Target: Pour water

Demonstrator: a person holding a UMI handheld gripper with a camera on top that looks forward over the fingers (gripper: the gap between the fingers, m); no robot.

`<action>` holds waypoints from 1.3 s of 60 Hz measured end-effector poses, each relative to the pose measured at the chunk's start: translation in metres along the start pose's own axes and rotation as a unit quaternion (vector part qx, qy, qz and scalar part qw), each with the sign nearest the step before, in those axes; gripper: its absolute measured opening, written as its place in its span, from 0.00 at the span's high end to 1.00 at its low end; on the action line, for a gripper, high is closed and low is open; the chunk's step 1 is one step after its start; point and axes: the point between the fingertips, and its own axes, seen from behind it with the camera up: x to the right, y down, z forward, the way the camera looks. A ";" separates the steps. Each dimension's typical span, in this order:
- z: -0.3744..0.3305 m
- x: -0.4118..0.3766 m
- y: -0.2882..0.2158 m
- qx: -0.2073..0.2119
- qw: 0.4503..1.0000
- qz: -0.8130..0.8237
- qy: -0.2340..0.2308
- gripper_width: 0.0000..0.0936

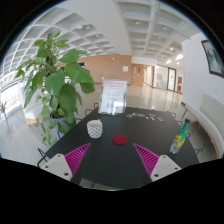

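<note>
Foliage of a tall potted plant (55, 80) fills the left, its pot hidden behind the dark table (120, 155). Next comes a white patterned cup (95, 128) standing just beyond the left finger, then a small red object (121, 139), too small to identify, between and ahead of the fingers. The gripper (112, 162) is held level over the table's near edge, fingers spread apart with nothing between them. Farther right a clear bottle (180, 137) with a green top stands by the table's edge. Behind, a bright hall with a coffered ceiling.
</note>
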 end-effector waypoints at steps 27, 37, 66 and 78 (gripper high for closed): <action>0.045 0.222 0.095 -0.059 0.985 0.014 0.160 0.09; 0.077 0.309 0.079 -0.027 0.976 0.014 0.215 0.09; 0.180 0.397 0.052 0.044 0.969 0.051 0.237 0.46; 0.176 0.402 0.045 0.048 0.963 0.018 0.266 0.58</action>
